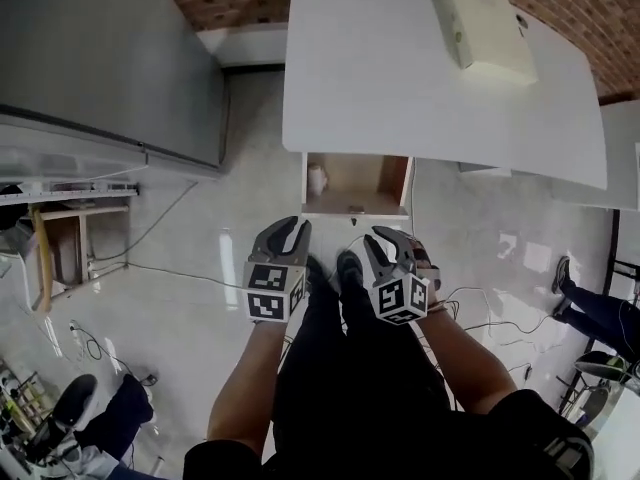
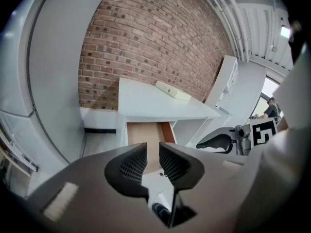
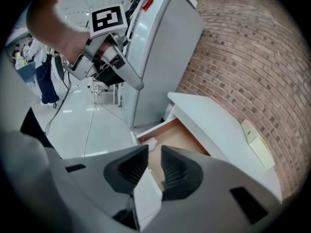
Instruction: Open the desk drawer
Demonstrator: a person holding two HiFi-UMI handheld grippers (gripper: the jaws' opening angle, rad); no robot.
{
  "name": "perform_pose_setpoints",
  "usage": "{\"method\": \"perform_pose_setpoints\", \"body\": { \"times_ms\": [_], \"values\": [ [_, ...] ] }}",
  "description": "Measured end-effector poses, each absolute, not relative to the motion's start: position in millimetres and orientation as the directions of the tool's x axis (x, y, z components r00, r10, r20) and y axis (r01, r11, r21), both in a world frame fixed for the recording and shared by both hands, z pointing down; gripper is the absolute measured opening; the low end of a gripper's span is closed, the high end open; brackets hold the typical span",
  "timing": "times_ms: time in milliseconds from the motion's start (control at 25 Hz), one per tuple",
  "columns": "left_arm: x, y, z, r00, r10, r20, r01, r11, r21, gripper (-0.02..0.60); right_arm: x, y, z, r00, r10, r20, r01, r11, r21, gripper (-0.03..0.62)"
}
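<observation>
The white desk stands against a brick wall. Its drawer is pulled out, showing a brown wooden bottom and a small white item at its left end. My two grippers hang side by side in the air in front of the drawer's white front, touching nothing. The left gripper has a narrow gap between its jaws and nothing in it, as the left gripper view shows. The right gripper is the same, open and empty. The drawer lies beyond both jaw pairs.
A tall grey cabinet stands left of the desk. A cream box lies on the desktop. Cables run over the glossy floor. Another person's legs are at the right, a small shelf at the left.
</observation>
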State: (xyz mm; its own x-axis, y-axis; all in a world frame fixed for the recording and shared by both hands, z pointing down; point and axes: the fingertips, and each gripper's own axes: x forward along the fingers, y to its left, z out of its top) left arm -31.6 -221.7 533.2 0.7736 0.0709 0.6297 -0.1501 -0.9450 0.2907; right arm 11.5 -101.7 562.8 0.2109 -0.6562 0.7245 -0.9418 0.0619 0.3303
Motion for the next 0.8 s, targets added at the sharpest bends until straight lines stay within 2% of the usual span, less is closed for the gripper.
{"method": "perform_pose_setpoints", "body": {
  "times_ms": [320,600,800],
  "values": [
    [-36.7,-236.9,456.5,0.818,0.073,0.571,-0.150,-0.931,0.333,0.074,0.0,-106.7,503.2,0.132,-0.675,0.726,-0.991,-0.066,0.118,0.077],
    [-65.9,-246.6,434.3,0.818,0.086,0.569,-0.138,-0.931,0.339,0.062,0.5,-98.5,456.4,0.154,-0.693,0.704,-0.988,-0.125,0.093,0.071],
    [-77.1,-251.4,429.9,0.819,0.066,0.569,-0.187,-0.908,0.375,0.054,17.8,-89.6,420.6,0.166,-0.727,0.666,-0.980,-0.200,0.026,0.063]
  ]
}}
